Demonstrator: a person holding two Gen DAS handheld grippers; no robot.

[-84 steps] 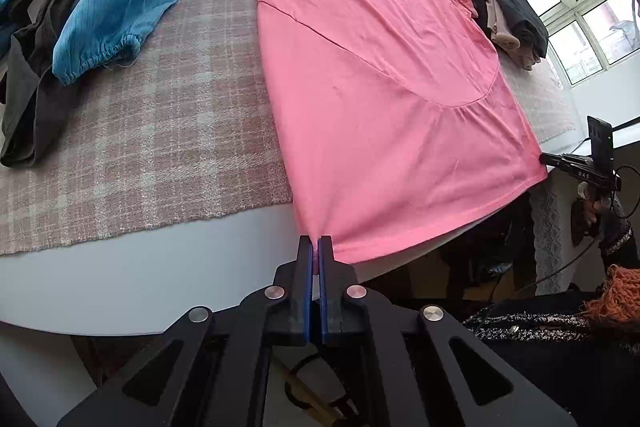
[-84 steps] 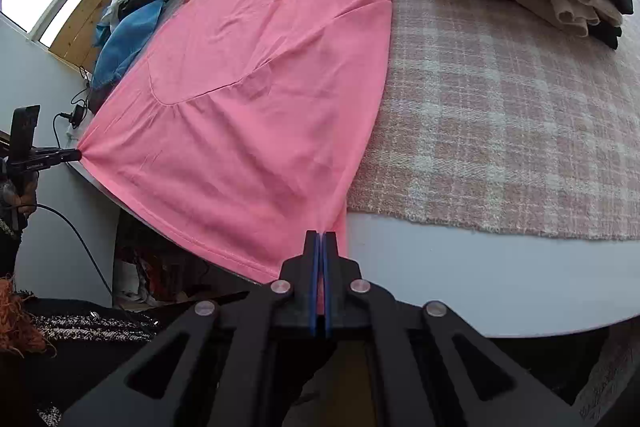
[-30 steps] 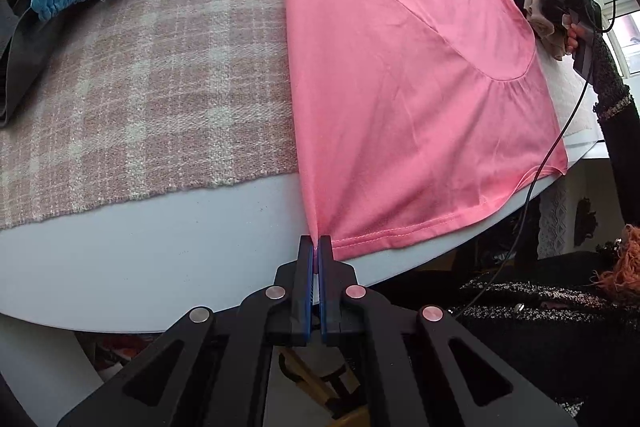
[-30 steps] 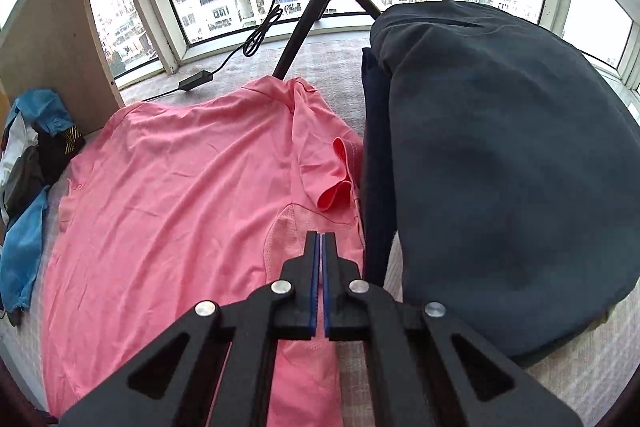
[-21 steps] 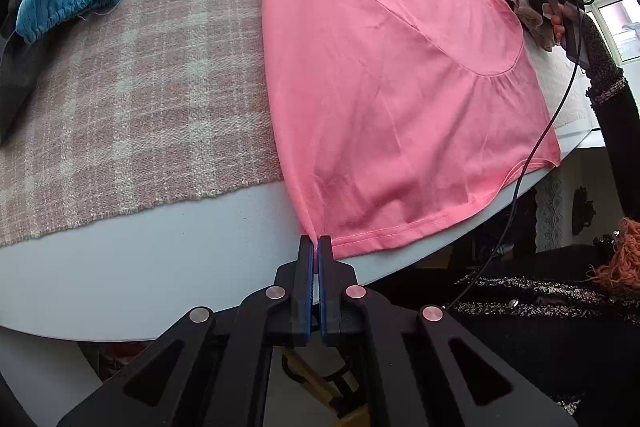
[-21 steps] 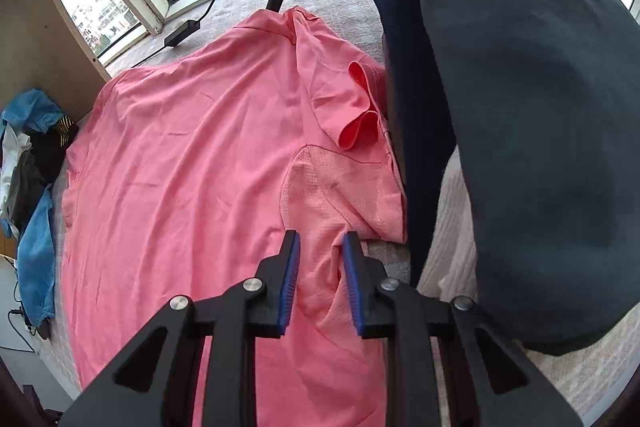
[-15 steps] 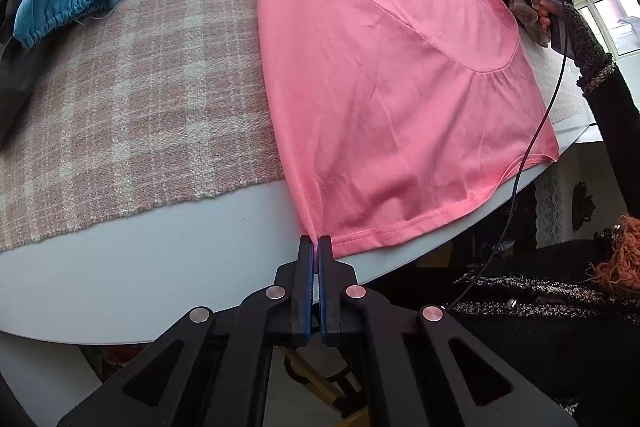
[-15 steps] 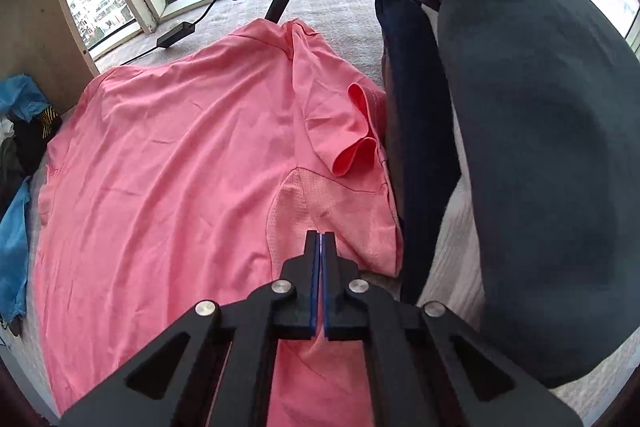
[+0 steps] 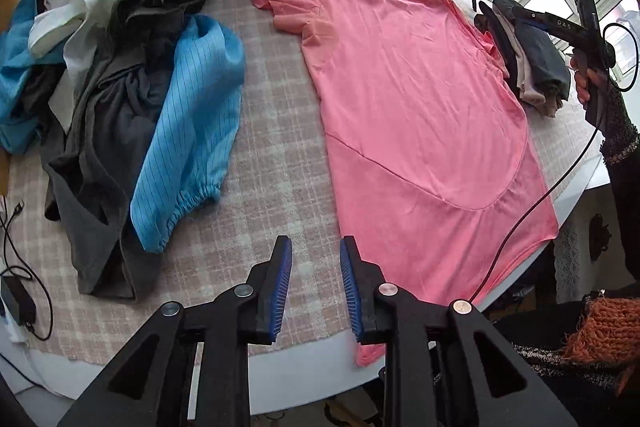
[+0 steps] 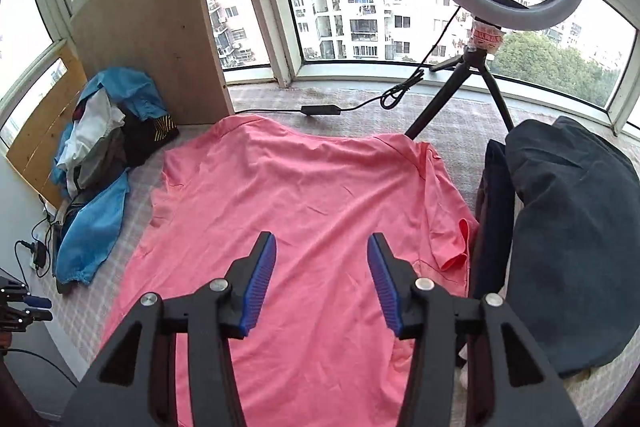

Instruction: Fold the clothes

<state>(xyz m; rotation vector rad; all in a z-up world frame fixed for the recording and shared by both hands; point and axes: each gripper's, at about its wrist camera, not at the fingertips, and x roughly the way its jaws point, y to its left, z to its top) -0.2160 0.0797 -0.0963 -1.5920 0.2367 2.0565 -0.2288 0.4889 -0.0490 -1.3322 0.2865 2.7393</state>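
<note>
One pink shirt (image 9: 416, 131), smooth and thin, lies flat on the checked woven counter (image 9: 276, 163). Two grippers hover above, left gripper (image 9: 314, 287) and right gripper (image 10: 322, 279), jaws just opened, empty. One crumpled clothes heap (image 9: 120, 67) at nine o'clock.

A plain pink shirt (image 9: 420, 131) lies on a pink-and-white plaid cloth (image 9: 272, 155) beside a blue pinstriped garment (image 9: 192, 147).
</note>
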